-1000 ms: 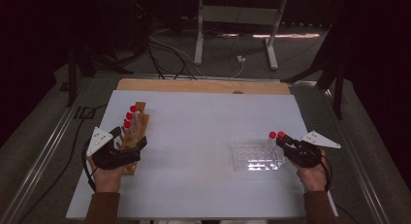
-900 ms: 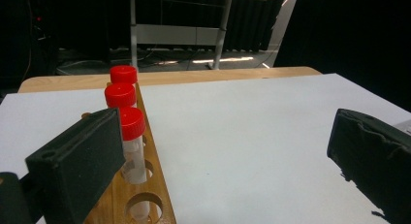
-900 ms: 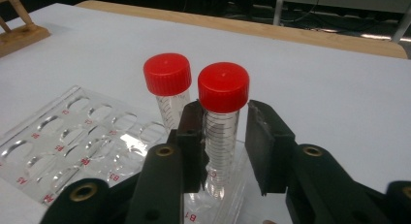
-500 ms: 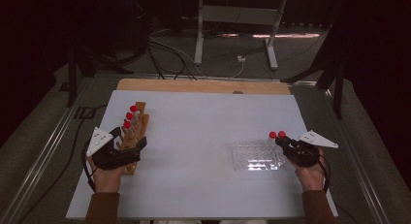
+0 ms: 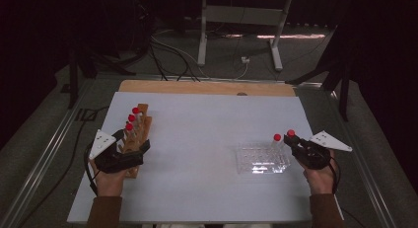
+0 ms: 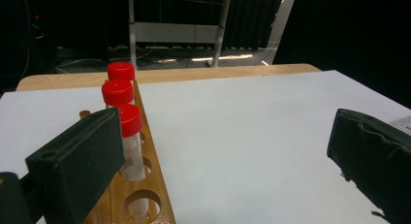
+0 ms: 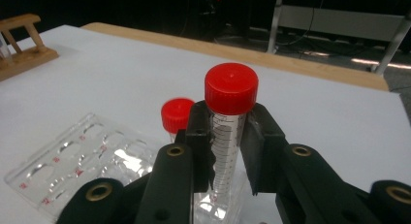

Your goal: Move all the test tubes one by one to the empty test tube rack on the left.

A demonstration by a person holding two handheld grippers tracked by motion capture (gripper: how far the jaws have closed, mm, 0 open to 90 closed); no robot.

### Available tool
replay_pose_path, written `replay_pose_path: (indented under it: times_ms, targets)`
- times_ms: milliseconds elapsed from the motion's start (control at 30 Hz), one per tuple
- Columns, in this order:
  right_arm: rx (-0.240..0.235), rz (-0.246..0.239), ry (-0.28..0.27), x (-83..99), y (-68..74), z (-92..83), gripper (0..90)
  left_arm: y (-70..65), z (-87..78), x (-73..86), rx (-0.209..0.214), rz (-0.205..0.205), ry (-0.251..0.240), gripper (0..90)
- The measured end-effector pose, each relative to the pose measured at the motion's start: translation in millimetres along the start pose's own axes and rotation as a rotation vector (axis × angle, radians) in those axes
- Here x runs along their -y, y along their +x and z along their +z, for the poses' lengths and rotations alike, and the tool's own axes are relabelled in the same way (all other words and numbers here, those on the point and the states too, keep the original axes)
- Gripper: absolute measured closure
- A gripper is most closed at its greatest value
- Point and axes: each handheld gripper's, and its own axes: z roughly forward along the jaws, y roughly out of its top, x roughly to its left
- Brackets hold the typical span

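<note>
From the high view, the clear rack sits on the white table. The right gripper is at the clear rack's right end, pinching a red-capped tube upright; a second tube stands in the clear rack just beside it. Well to the clear rack's left, the left gripper rests at the wooden rack.

In the left gripper view, the left gripper has its jaws spread wide, gripping nothing; the wooden rack with its three capped tubes stands just inside the left-hand jaw.

In the right gripper view, the right gripper has its pads pressed on the red-capped tube below the cap, over the clear rack.
</note>
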Motion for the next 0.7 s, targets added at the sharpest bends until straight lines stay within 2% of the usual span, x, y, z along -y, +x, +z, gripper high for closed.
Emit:
replay_pose_path:
  times_ms: [367,700]
  targets:
    - [0.006,-0.015,-0.040,-12.0,3.1,-11.7,74.3,-1.1,-0.2,-0.1,0.004,0.000,-0.001,0.7]
    - [-0.019,-0.032,-0.065,-21.4,5.9,-23.5,74.3,-2.7,-1.2,-1.5,0.007,0.003,-0.008,0.7]
